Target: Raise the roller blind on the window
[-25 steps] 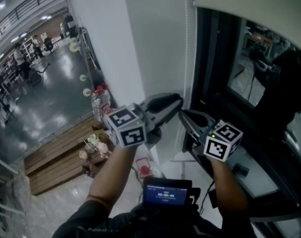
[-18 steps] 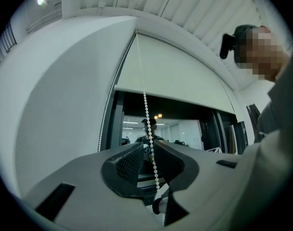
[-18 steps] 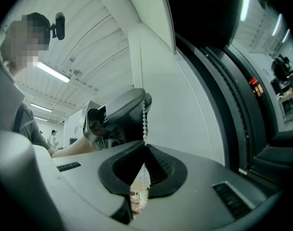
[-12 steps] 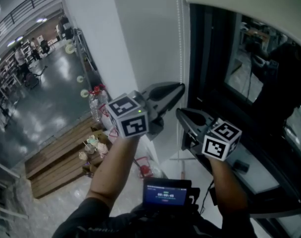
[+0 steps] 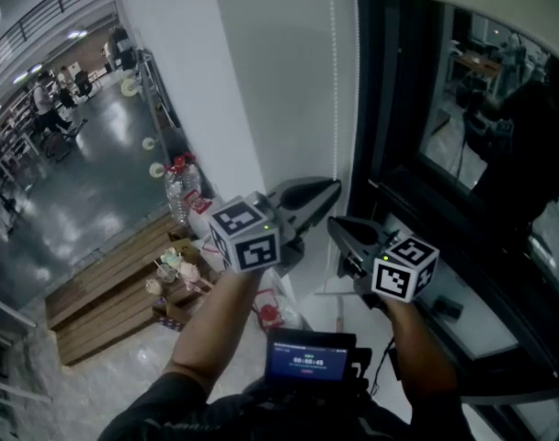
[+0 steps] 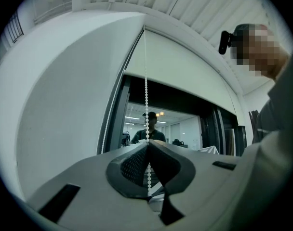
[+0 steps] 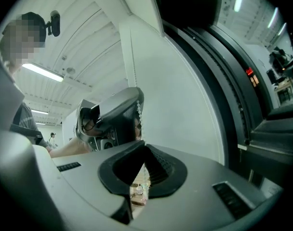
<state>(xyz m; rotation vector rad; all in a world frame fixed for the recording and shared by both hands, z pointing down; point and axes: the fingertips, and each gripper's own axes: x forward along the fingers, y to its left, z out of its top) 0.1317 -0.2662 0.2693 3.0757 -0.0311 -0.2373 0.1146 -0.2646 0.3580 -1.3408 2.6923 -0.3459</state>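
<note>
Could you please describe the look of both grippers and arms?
The left gripper and right gripper have grey beak-shaped jaws with black meshed pads and a white cube of black square markers. Forearms bare, dark sleeves above. The left's jaws have just closed on the bead chain.

No text reads clearly: the blue screen (image 5: 311, 356) at six o'clock shows a line of small digits, too blurred to make out.
</note>
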